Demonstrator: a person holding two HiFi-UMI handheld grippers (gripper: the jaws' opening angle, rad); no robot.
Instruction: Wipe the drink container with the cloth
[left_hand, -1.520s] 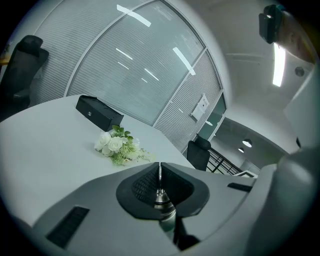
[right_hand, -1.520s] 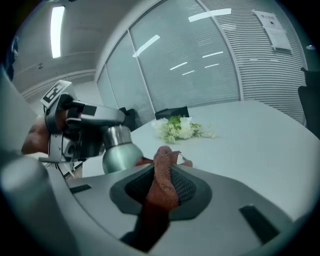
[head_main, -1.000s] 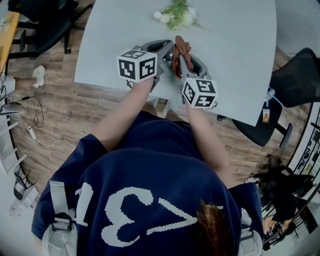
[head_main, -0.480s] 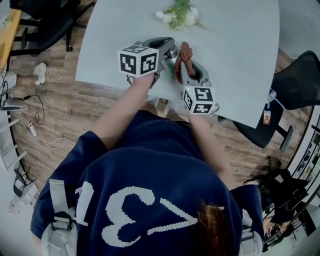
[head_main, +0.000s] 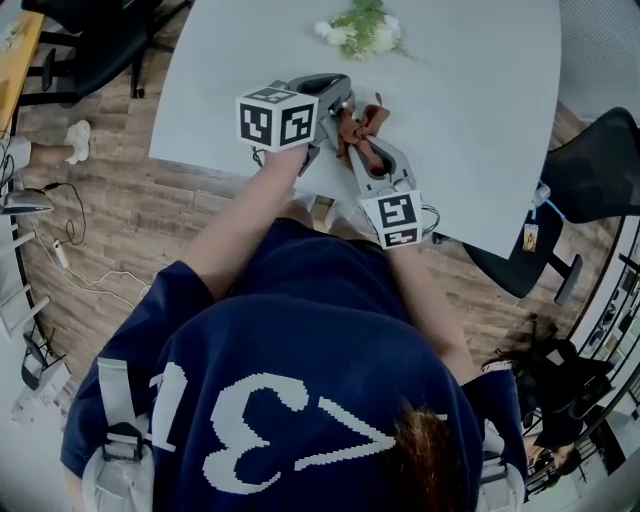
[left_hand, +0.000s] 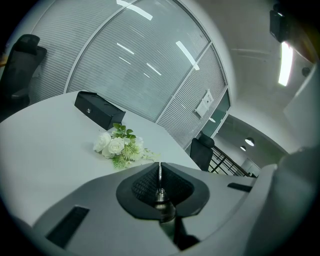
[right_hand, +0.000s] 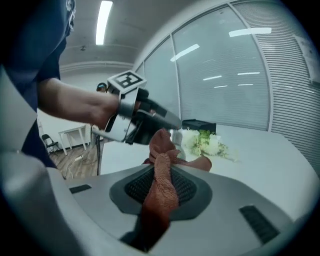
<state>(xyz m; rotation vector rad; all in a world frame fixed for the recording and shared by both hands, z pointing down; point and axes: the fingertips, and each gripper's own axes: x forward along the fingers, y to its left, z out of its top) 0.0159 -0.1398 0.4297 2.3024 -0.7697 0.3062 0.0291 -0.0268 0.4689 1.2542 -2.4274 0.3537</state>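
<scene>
My left gripper (head_main: 338, 100) is shut on a thin edge of the silvery metal drink container (left_hand: 160, 196), which shows between its pads. In the right gripper view the container (right_hand: 176, 136) hangs at the left gripper's (right_hand: 170, 125) tip, over the white table (head_main: 470, 120). My right gripper (head_main: 356, 140) is shut on a rust-brown cloth (right_hand: 162, 172). The bunched free end of the cloth (head_main: 358, 124) lies against the container, just right of the left gripper's tip. In the head view most of the container is hidden by the gripper and the cloth.
A bunch of white flowers with greenery (head_main: 365, 28) lies at the table's far side, with a black box (left_hand: 100, 111) behind it. Black office chairs stand at the right (head_main: 590, 160) and far left (head_main: 90, 50). The table's near edge is by the person's body.
The right gripper has drawn back toward the person and turned, dragging the cloth down along the container. The left gripper has hardly moved and keeps its hold.
</scene>
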